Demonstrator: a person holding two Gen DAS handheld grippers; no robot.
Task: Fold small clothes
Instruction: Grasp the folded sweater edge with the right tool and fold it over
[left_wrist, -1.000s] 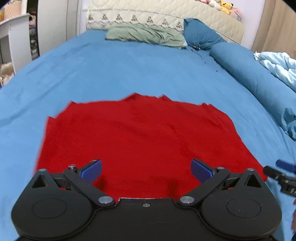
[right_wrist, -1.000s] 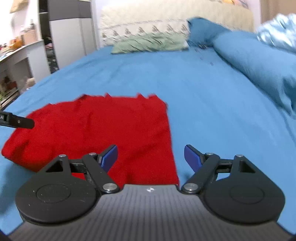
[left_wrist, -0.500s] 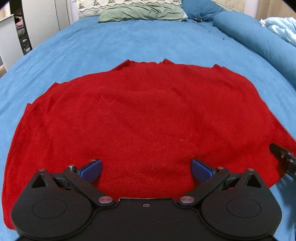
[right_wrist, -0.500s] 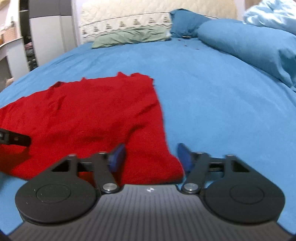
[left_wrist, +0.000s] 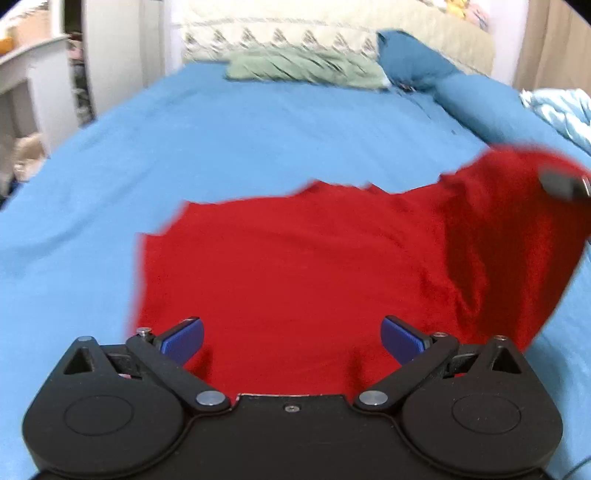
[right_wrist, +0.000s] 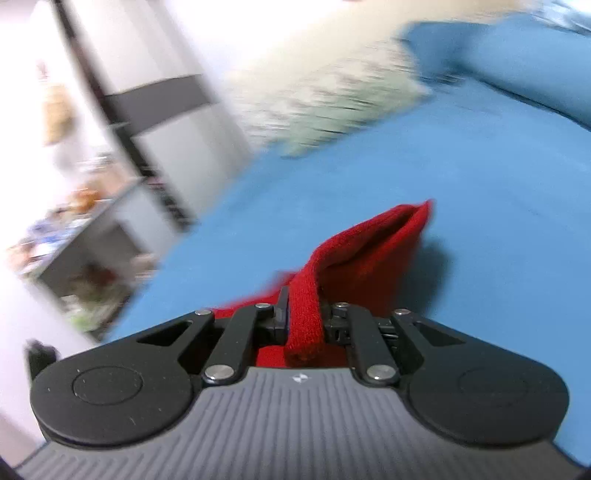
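Right claw (right_wrist: 303, 325) first: its jaws are pressed together on a thick folded edge of the red knit garment (left_wrist: 295, 266), and I hold that edge up off the bed so the fabric hangs in a raised flap, ready, I judge, to be carried over the rest as a fold. From the left wrist view this lifted part rises at the garment's right side, with the right claw's dark tip blurred against it.

Left claw (left_wrist: 291, 338) is spread wide, its blue pads (left_wrist: 183, 338) low over the near hem and gripping nothing; whether they touch the cloth I cannot tell. I keep it there, I think, to steady the flat part while the other side travels.

Most of the garment lies flat on the blue bed sheet (left_wrist: 240, 122). Beyond it, a green pillow (left_wrist: 303, 68) and a blue pillow (left_wrist: 410, 66) rest by the headboard, well apart from the work.
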